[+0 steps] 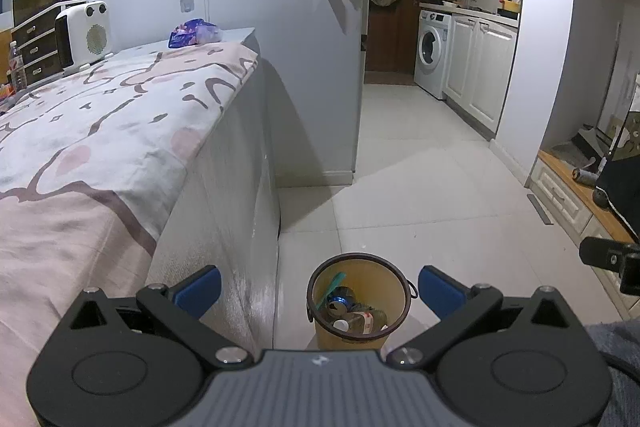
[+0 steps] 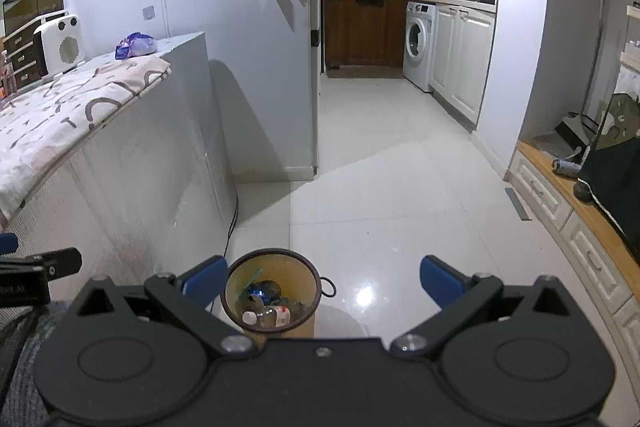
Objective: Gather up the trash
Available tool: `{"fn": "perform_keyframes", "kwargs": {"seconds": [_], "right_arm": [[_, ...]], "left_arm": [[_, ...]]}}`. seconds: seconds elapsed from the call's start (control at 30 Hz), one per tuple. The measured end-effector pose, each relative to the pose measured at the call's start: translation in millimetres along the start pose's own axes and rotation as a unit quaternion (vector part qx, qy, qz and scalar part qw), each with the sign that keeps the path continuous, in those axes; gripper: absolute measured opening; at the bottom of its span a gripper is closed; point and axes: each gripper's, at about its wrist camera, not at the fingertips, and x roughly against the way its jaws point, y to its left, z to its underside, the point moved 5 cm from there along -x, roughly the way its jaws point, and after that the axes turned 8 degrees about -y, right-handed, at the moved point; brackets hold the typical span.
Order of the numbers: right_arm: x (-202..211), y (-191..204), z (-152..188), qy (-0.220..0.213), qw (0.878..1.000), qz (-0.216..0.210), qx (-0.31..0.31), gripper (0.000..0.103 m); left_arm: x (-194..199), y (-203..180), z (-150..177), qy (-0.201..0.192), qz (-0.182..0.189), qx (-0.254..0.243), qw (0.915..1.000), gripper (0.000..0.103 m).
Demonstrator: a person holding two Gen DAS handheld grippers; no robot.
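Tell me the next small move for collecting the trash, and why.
Probably lift the left tool toward the purple wrapper at the far end of the counter. Both tools are open and empty, the right tool too, and the bin below already holds bottles and cans. The floor looks clear of litter, so that wrapper seems the only loose trash in view.

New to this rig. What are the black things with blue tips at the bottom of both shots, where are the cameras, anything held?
No robot here: a person carries two handheld grippers, each with a fisheye camera looking along its blue fingers. One picture is from the left gripper, the other from the right gripper. Both are open and hold nothing. Ahead on the tiled floor stands a yellow trash bin containing a can, a plastic bottle and other scraps. Left is a bed with a patterned sheet; a purple snack bag lies on the ledge behind it. A washing machine is in the kitchen beyond.
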Motion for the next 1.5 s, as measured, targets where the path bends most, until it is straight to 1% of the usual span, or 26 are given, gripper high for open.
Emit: {"fn": "perform_keyframes", "kwargs": {"seconds": [0.23,1.5], "right_arm": [[4.9,-0.6,-0.7,-0.013,1.0,-0.003,-0.002,0.103],[5.4,0.1,0.0,-0.011,1.0,-0.005,0.001,0.103]], "left_arm": [[1.4,0.7,-0.2,-0.006,-0.003,0.002,1.0,0.103],[3.5,1.8,-0.4,-0.006,-0.006,0.002,1.0,0.103]]}}
